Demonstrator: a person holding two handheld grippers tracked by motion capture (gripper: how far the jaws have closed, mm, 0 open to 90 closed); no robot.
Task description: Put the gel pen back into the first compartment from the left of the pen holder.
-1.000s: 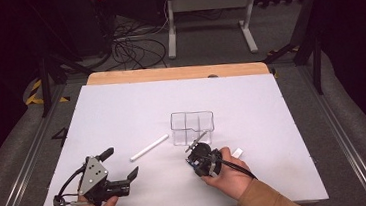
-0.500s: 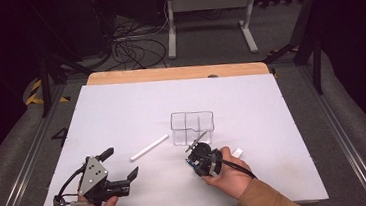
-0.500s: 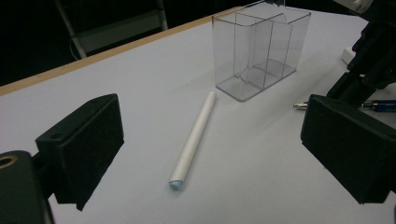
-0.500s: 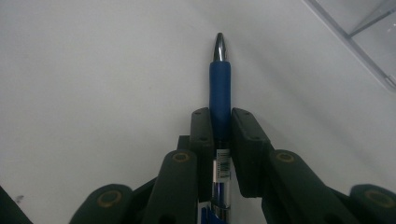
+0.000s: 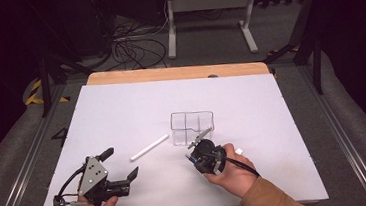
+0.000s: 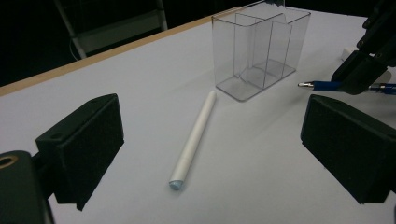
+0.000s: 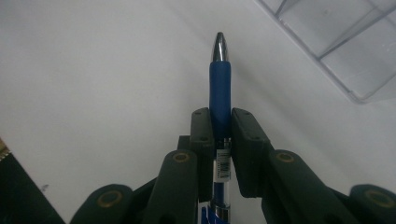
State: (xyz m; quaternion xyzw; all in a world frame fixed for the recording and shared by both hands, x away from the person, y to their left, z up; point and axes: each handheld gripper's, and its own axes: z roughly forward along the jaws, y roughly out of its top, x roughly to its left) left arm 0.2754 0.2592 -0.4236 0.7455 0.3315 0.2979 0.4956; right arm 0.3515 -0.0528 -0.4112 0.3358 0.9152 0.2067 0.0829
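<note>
Left gripper [image 5: 120, 164]: it is being held low in the lower left of the high view, just above the table. Its jaws are being kept wide apart and nothing is between them.

White pen [image 6: 194, 135]: it is lying flat on the table, in the middle of the left gripper view, right between the two open jaws but farther off. It is not being touched. In the high view it is seen just left of the middle.

Right gripper [image 5: 198, 146]: it is being held in the lower middle of the high view. Its jaws are being squeezed tight on the blue pen.

Blue pen [image 7: 220, 84]: it is being gripped at its blue sleeve, in the middle of the right gripper view. Its silver tip is sticking out past the jaws, toward the top of the frame.

Clear box [image 5: 192, 127]: it is standing upright in the middle of the high view, just past the right gripper. It is split into compartments, and nothing is seen inside them.

Table [image 5: 121, 103]: it is being used as the white work top.

Step in hand: the blue pen is being carried toward the clear box, it seems.

Next move: the blue pen likely needs to be tipped upright, lifted over the rim, lined up with one compartment, and then let go. The white pen is likely being left for the left gripper.
</note>
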